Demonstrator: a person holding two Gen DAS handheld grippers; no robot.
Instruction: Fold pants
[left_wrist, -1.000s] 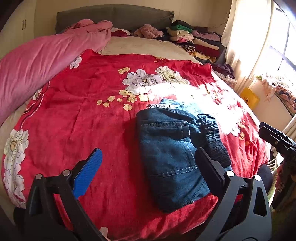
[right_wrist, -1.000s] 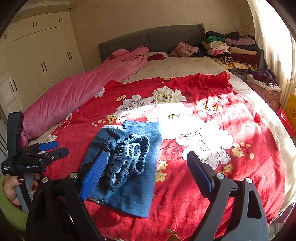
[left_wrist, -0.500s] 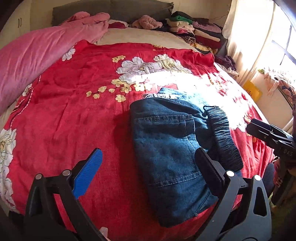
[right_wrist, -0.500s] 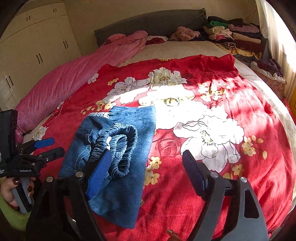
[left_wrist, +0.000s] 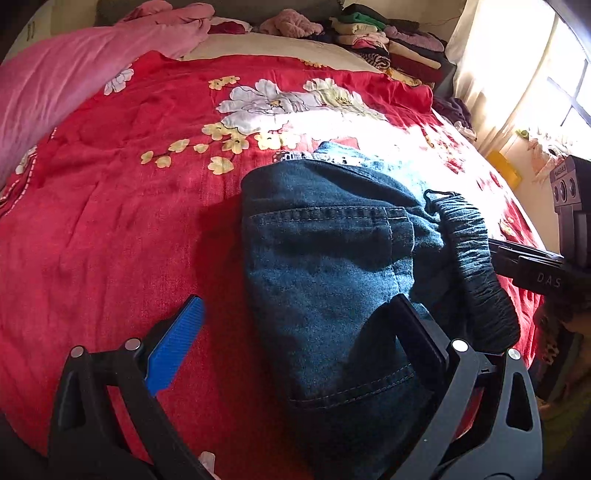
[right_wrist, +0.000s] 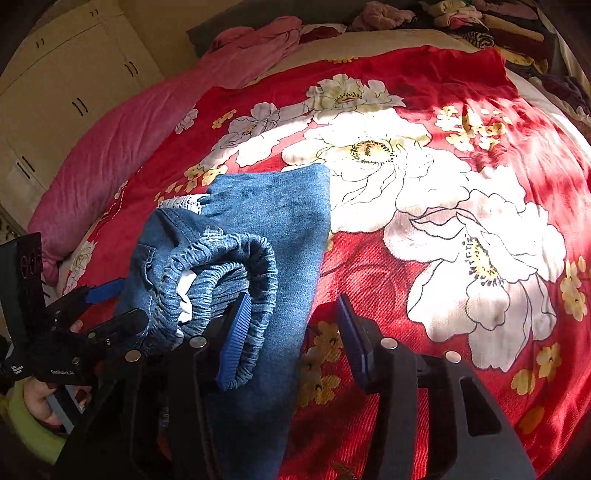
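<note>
Folded blue jeans (left_wrist: 332, 273) lie on the red flowered bedspread (left_wrist: 110, 229), elastic waistband (right_wrist: 240, 266) bunched on top. My left gripper (left_wrist: 295, 332) is open low over their near left edge. Its blue pad (left_wrist: 177, 343) hangs over bare bedspread and its black finger (left_wrist: 417, 339) over the denim. My right gripper (right_wrist: 293, 339) hovers at the jeans' (right_wrist: 273, 214) near right edge, jaws closing. Its left pad (right_wrist: 236, 339) is by the waistband, and denim lies between the pads without being pinched. Each gripper shows in the other's view: right gripper (left_wrist: 535, 269), left gripper (right_wrist: 99, 306).
A pink quilt (left_wrist: 74, 74) runs along the bed's left side. Stacked folded clothes (left_wrist: 388, 48) fill the far right corner by the headboard. A curtained window (left_wrist: 517, 74) is on the right, and cream wardrobe doors (right_wrist: 66, 96) are on the left. A hand (right_wrist: 40, 402) holds the left gripper.
Both grippers have come down and in toward the jeans, which now loom larger. The right gripper's jaws have narrowed markedly; the left gripper's stay wide.
</note>
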